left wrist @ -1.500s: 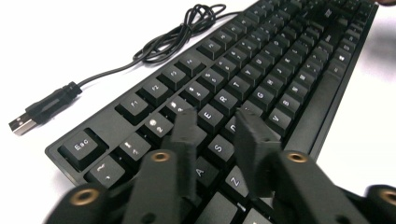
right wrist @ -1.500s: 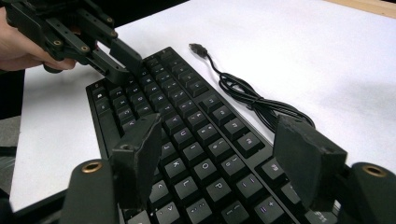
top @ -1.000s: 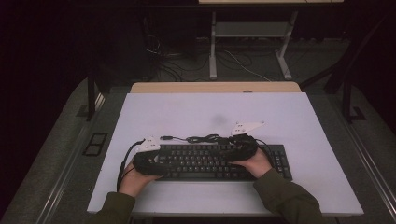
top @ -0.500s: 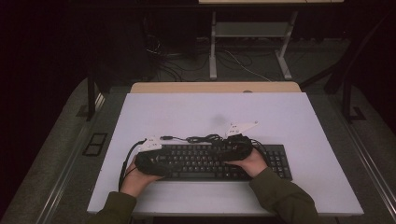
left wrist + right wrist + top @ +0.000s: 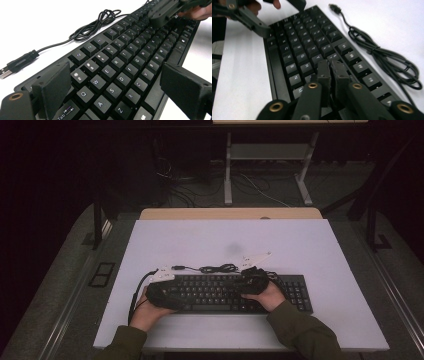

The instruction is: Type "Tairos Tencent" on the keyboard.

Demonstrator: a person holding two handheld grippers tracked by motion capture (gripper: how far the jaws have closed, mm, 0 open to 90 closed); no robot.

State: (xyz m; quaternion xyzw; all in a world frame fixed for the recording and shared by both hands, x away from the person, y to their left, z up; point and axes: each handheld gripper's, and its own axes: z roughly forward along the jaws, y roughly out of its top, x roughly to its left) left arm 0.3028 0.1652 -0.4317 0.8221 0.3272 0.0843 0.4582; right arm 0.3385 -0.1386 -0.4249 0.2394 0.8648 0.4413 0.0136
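**One keyboard, two grippers over it**

Beneath both grippers lies one white table (image 5: 310,250), and on it one black keyboard (image 5: 225,292), flat and stiff. It would likely lift as one rigid piece, fairly light; the bare front and rear edges look the safest hold, since keycaps could pop off. The left gripper (image 5: 117,87) stands with its jaws wide, straddling the keyboard's letter end. The right gripper (image 5: 332,72) has its jaws pressed together, tips down over the keys. Beyond both runs one loose, coiled cable (image 5: 384,62) with one USB plug (image 5: 6,71).
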